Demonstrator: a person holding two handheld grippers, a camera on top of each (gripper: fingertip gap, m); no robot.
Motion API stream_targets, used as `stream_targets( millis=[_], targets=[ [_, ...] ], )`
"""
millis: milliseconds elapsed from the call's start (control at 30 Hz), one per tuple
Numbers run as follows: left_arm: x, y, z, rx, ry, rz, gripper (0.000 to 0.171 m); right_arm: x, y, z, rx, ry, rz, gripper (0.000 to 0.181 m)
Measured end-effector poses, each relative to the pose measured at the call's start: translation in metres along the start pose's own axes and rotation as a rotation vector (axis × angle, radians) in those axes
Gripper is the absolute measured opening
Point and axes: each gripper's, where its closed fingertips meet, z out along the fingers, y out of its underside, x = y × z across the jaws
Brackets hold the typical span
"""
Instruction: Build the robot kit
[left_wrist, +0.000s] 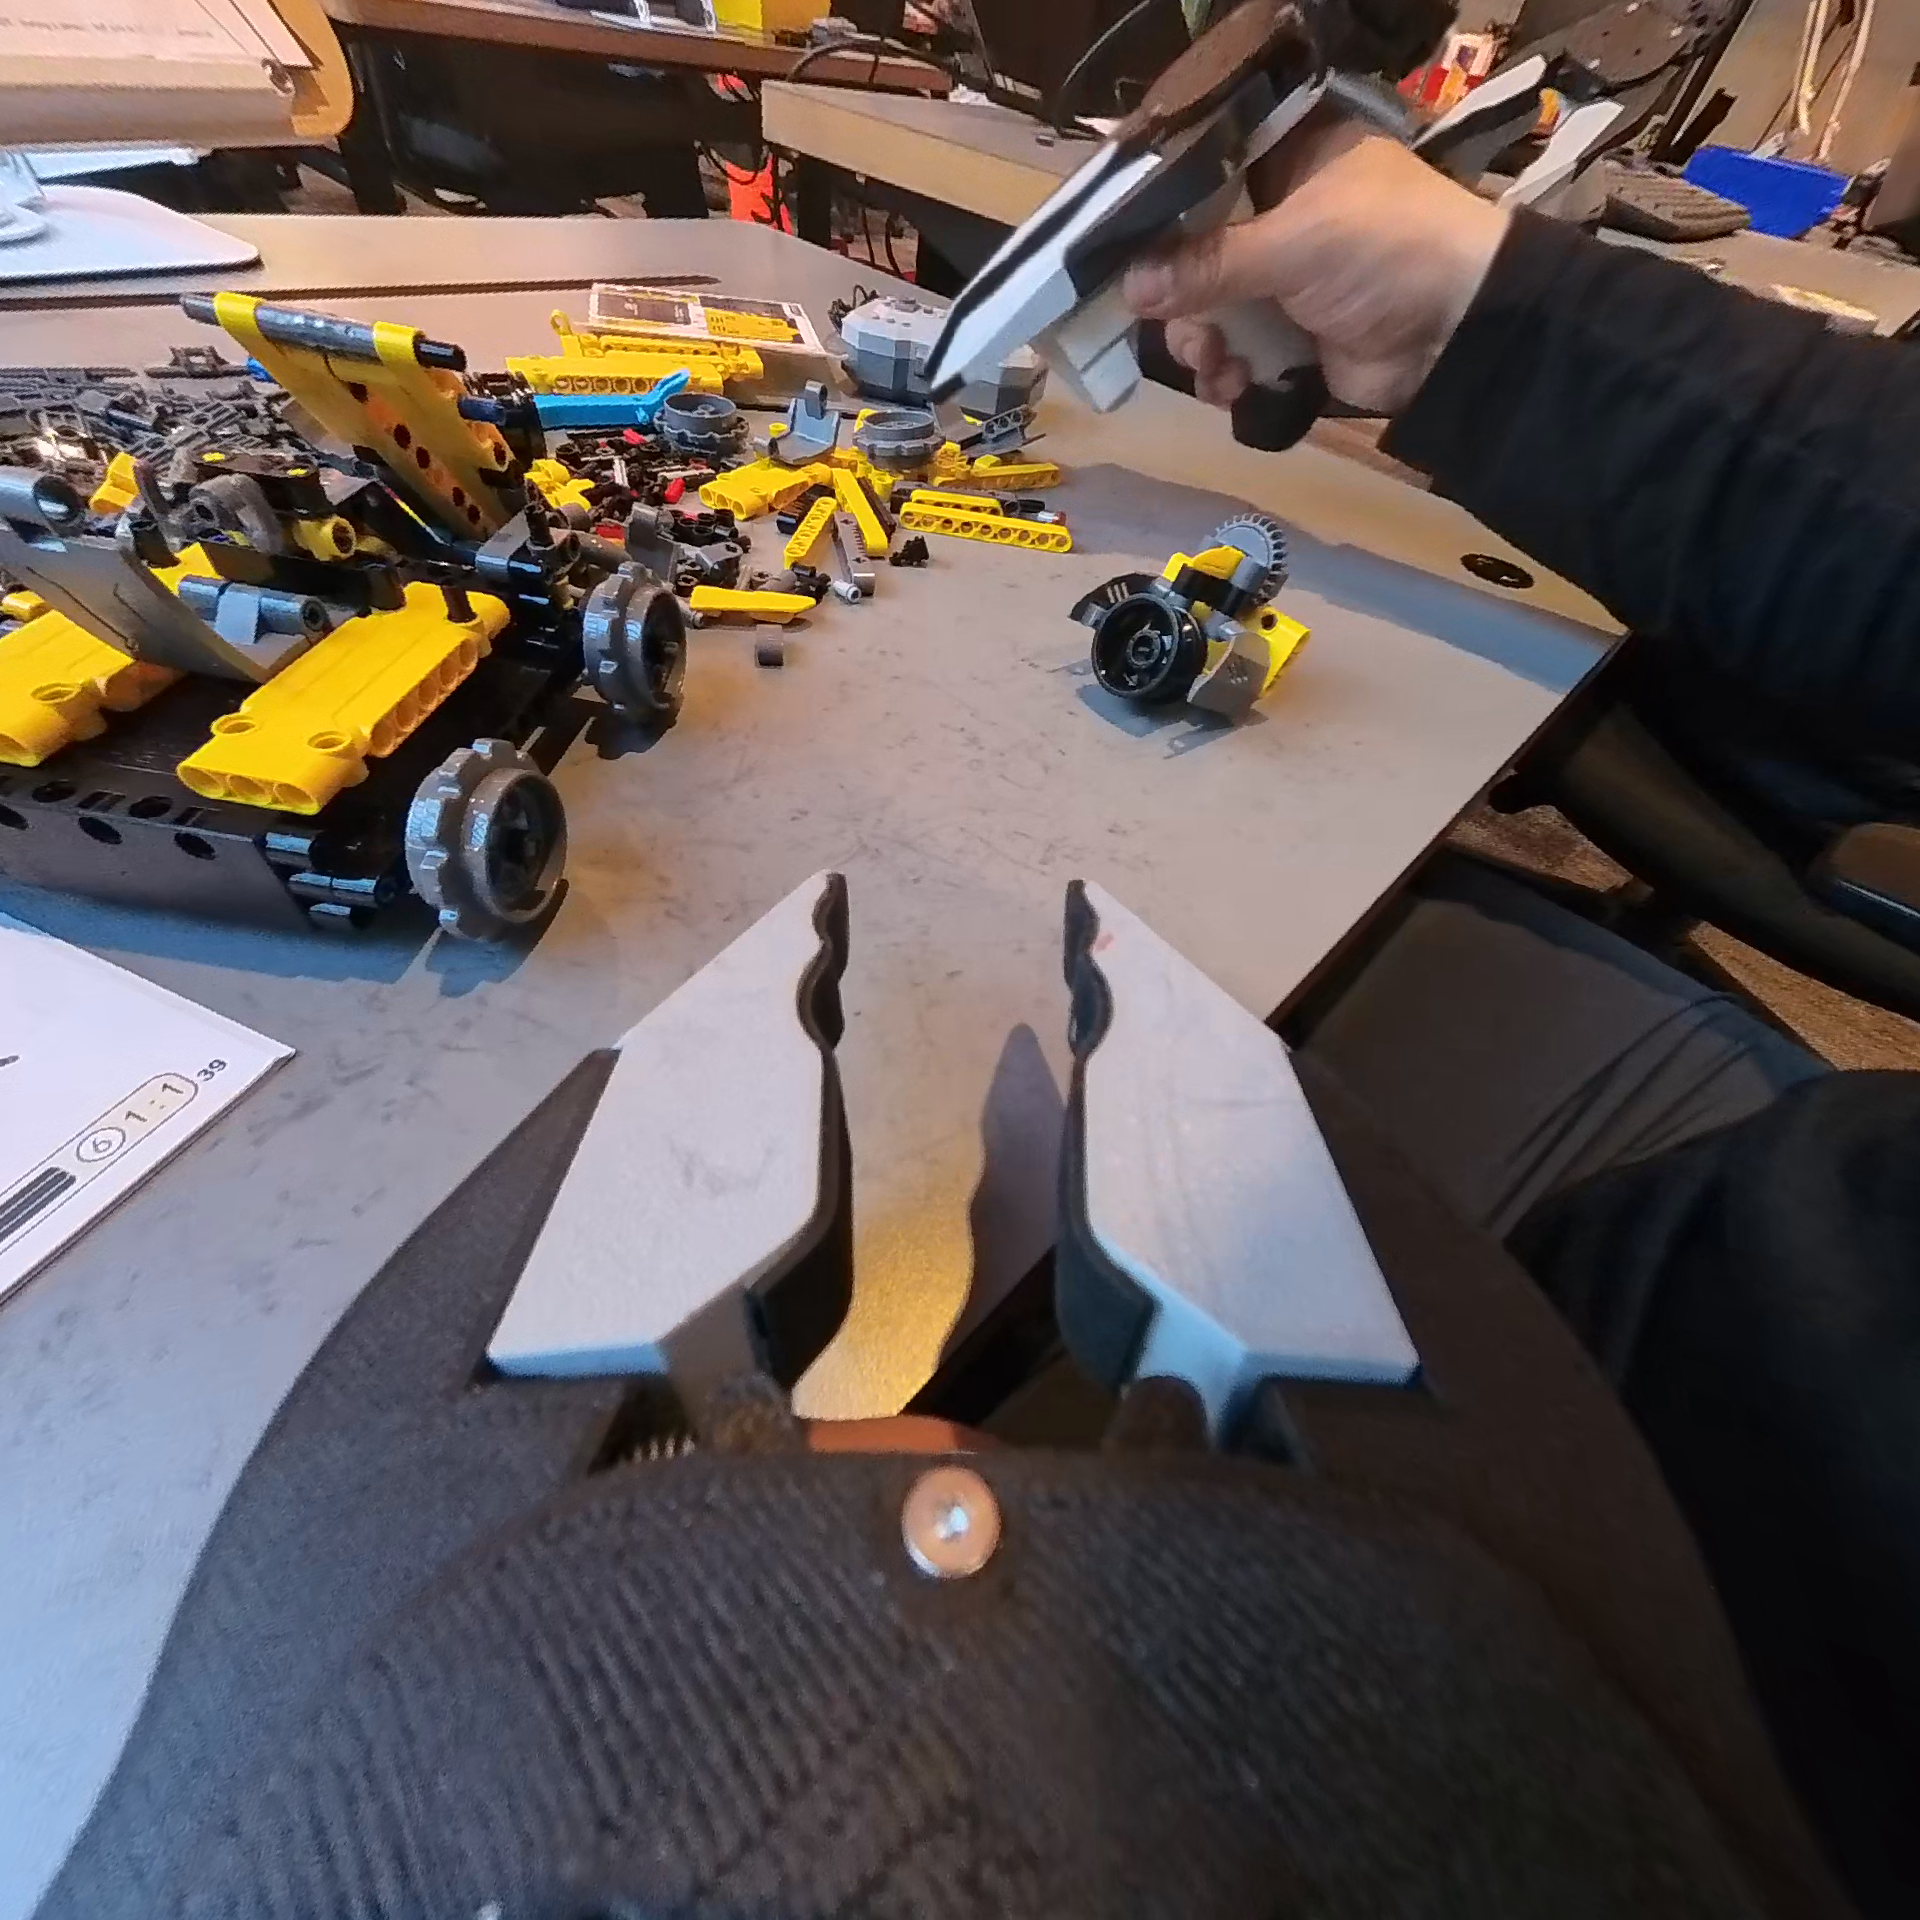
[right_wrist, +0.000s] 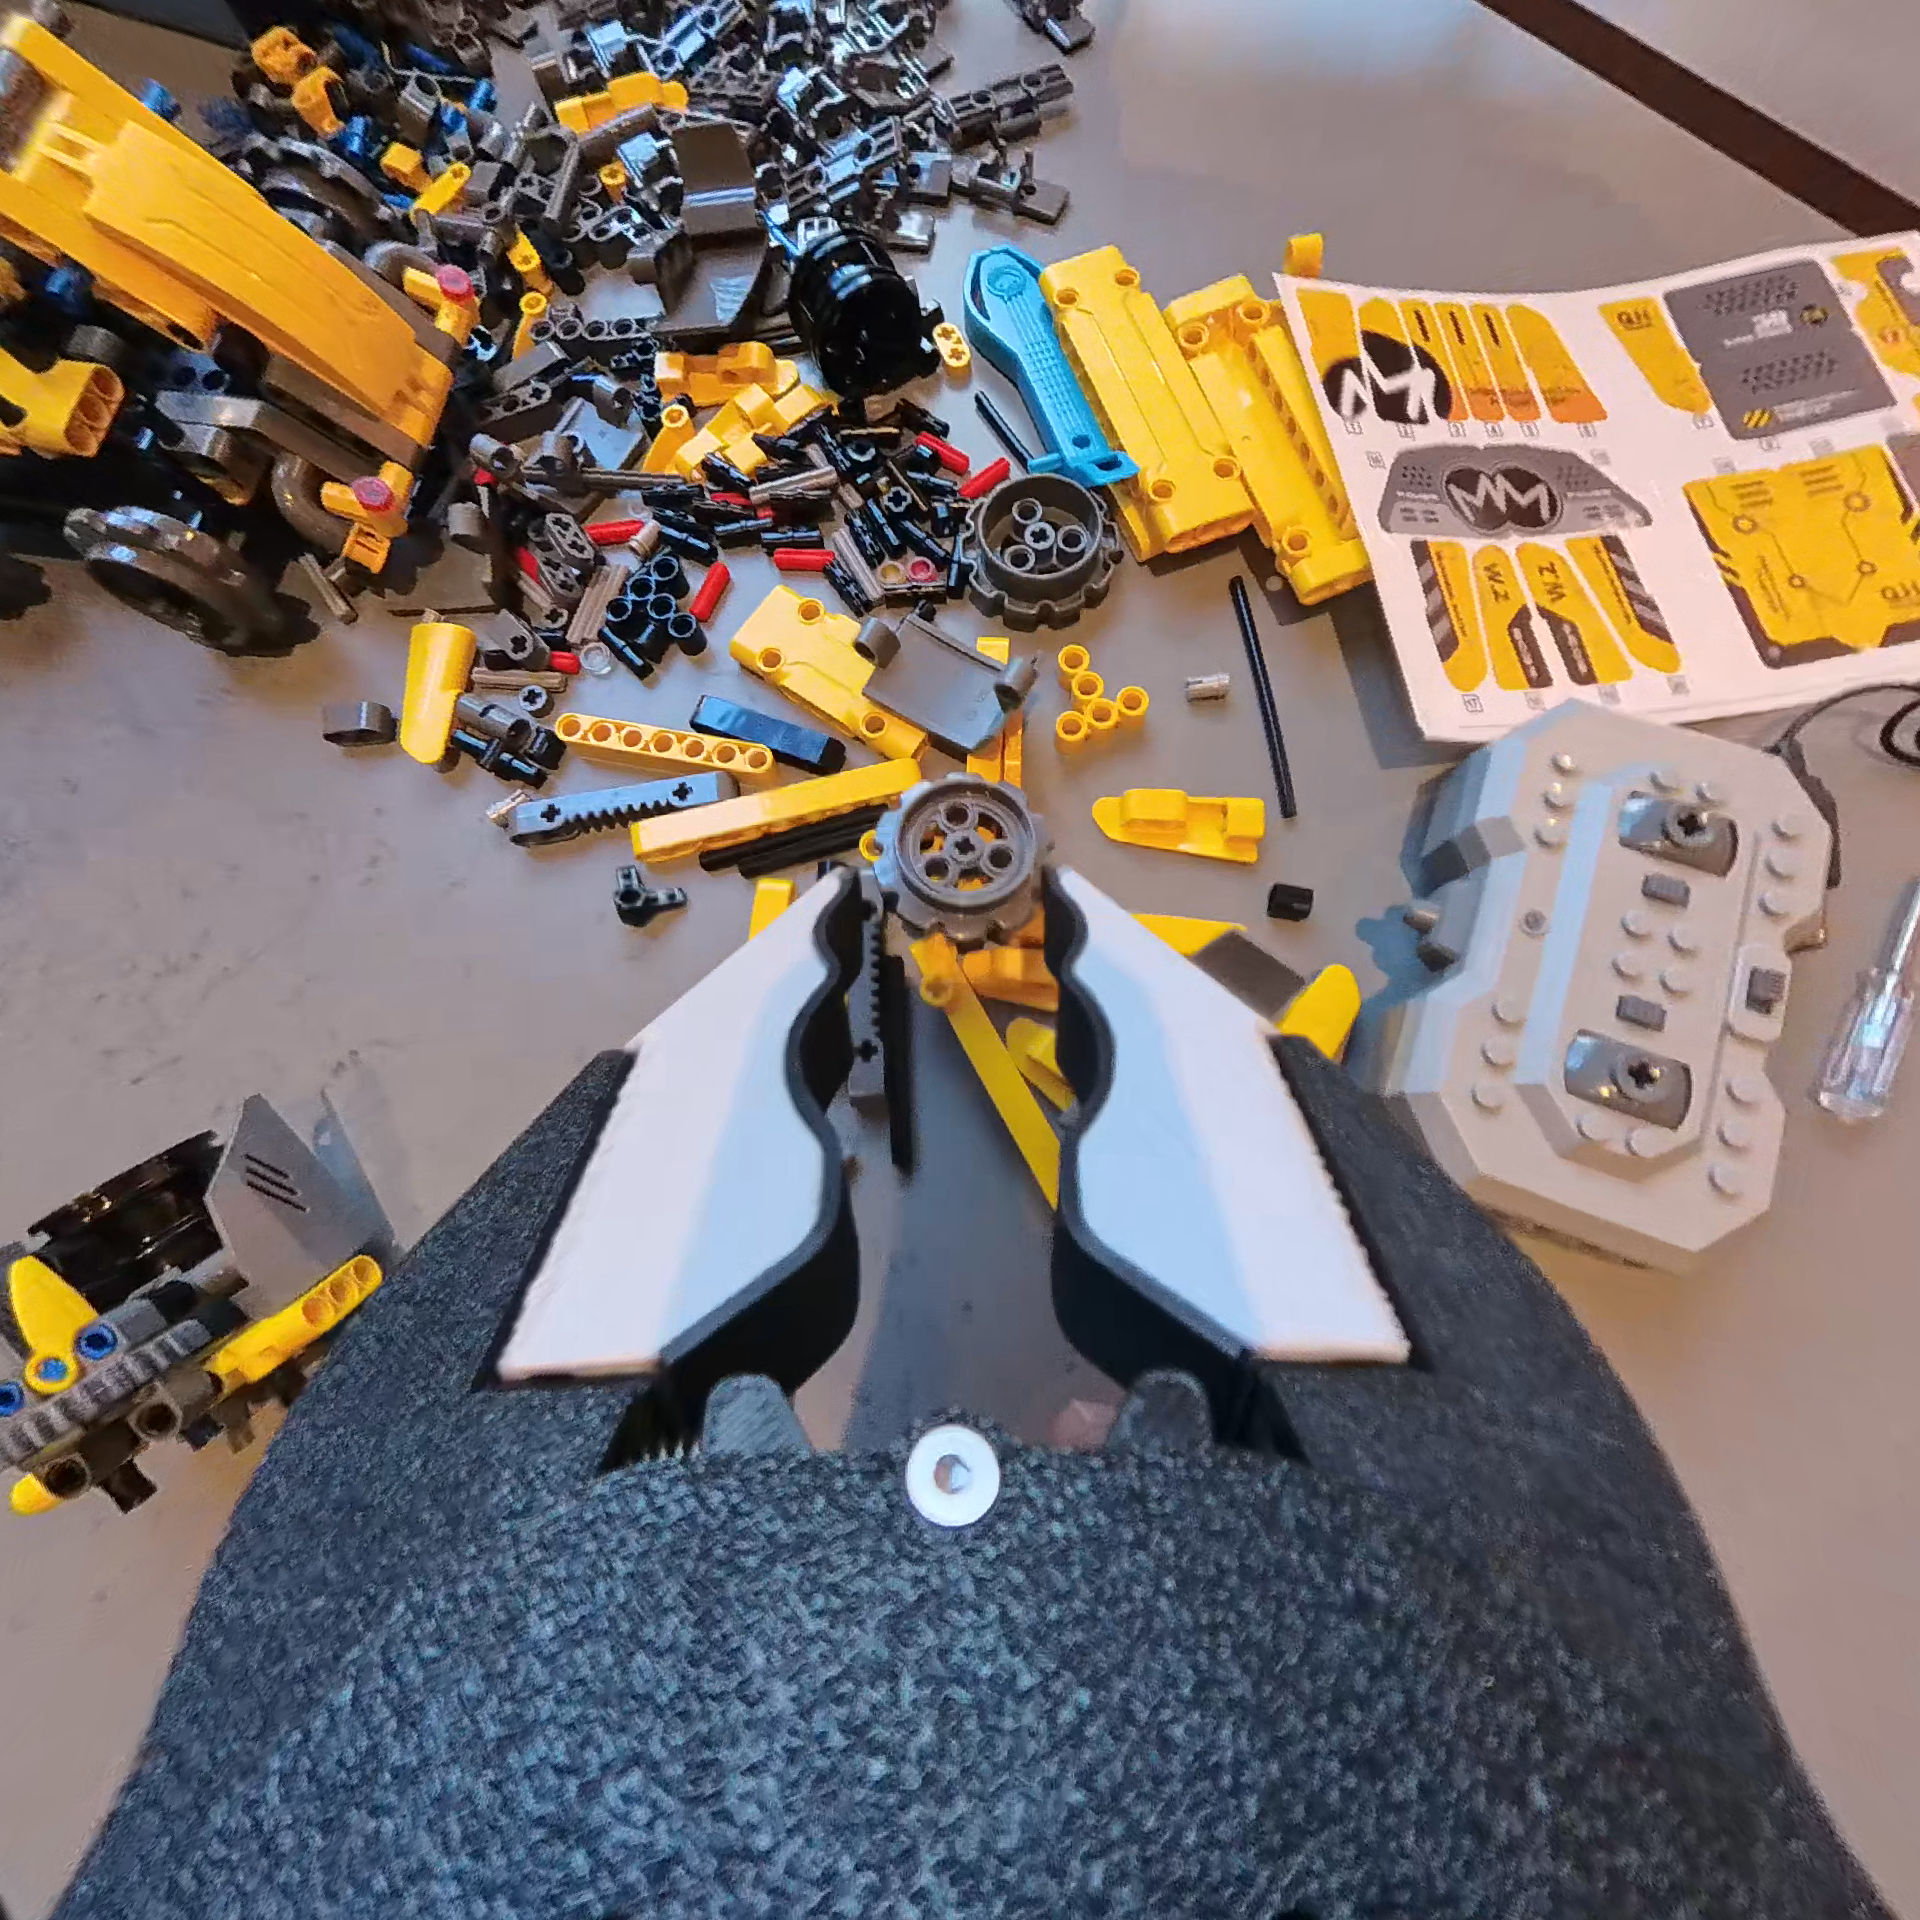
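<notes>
My right gripper (right_wrist: 954, 883) is shut on a grey toothed wheel (right_wrist: 956, 857), one fingertip on each side of it, low over a pile of loose yellow, black and grey building pieces (right_wrist: 727, 582). In the left wrist view a hand holds the right gripper (left_wrist: 940, 379) tilted down at the far end of the table, its tips at that wheel (left_wrist: 899, 431). My left gripper (left_wrist: 956, 894) is open and empty above bare grey table (left_wrist: 935, 769). It is near the front wheel (left_wrist: 488, 842) of a half-built yellow and black vehicle (left_wrist: 260, 644).
A small yellow and black wheel assembly (left_wrist: 1184, 634) lies apart near the table's right edge (left_wrist: 1455, 831). A light grey battery hub (right_wrist: 1600, 987), a screwdriver (right_wrist: 1870, 1008), a sticker sheet (right_wrist: 1610, 468) and a blue tool (right_wrist: 1039, 364) lie right of the pile. An instruction booklet (left_wrist: 94, 1091) lies front left. The left gripper's tips are roughly 30 cm from the right gripper's. The light grey battery hub (right_wrist: 1600, 987) lies some 10 cm from my right tips, 40 cm from my left tips.
</notes>
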Motion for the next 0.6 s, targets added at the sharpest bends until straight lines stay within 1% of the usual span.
stream_targets(
  millis=[133,167,233,300,400,500,600],
  targets=[
    [0.000,0.000,0.000,-0.001,-0.002,0.003,0.039,0.000,-0.013,0.007,-0.016,0.021,-0.057,0.028],
    [0.000,0.000,0.000,-0.001,-0.004,0.003,0.039,0.003,-0.015,0.008,-0.017,0.043,-0.065,0.023],
    [-0.001,0.000,-0.001,-0.001,-0.007,0.001,0.039,0.009,-0.019,0.005,0.003,0.073,-0.053,0.013],
    [-0.003,0.000,-0.002,0.001,-0.009,-0.005,0.039,0.006,-0.018,0.001,0.025,0.047,-0.016,0.014],
    [-0.003,0.000,-0.002,0.003,-0.006,-0.014,0.039,0.005,-0.002,-0.005,0.013,0.050,0.015,0.022],
    [-0.003,0.000,-0.002,0.004,-0.004,-0.014,0.039,0.005,0.017,-0.016,0.019,0.074,0.041,0.023],
    [-0.002,0.000,-0.001,0.001,-0.002,-0.013,0.039,-0.008,0.027,-0.025,0.056,0.013,0.085,0.026]
  ],
)
